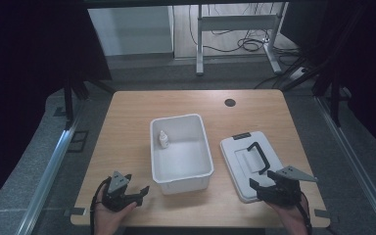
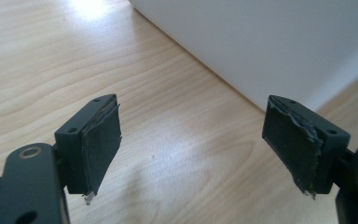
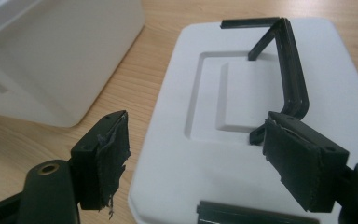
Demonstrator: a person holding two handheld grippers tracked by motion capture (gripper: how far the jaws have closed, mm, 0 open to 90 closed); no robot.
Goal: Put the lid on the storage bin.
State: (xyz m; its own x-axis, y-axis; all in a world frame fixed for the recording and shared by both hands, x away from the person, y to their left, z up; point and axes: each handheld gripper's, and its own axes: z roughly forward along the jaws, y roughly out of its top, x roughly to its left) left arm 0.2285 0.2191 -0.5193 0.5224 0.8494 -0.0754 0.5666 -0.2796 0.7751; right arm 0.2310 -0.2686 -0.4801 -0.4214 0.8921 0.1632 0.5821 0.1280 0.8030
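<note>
A white plastic bin [image 1: 194, 169] stands in the middle of the wooden table, with a small white bottle [image 1: 163, 139] upright inside at its left wall. To its right lies the bin's white lid [image 1: 240, 156] flat on the table, its black handle [image 1: 258, 156] raised. My right gripper [image 1: 263, 180] is open over the lid's near end; in the right gripper view the lid [image 3: 205, 177] lies between its jaws and the handle [image 3: 289, 74] rises beside the right jaw. My left gripper [image 1: 138, 192] is open and empty just left of the bin's near corner [image 2: 270, 42].
The table [image 1: 127, 127] has a round black cable hole [image 1: 230, 102] at the back. Bare wood lies left of the bin and along the front edge. A metal desk frame [image 1: 235, 29] and cables stand on the floor beyond.
</note>
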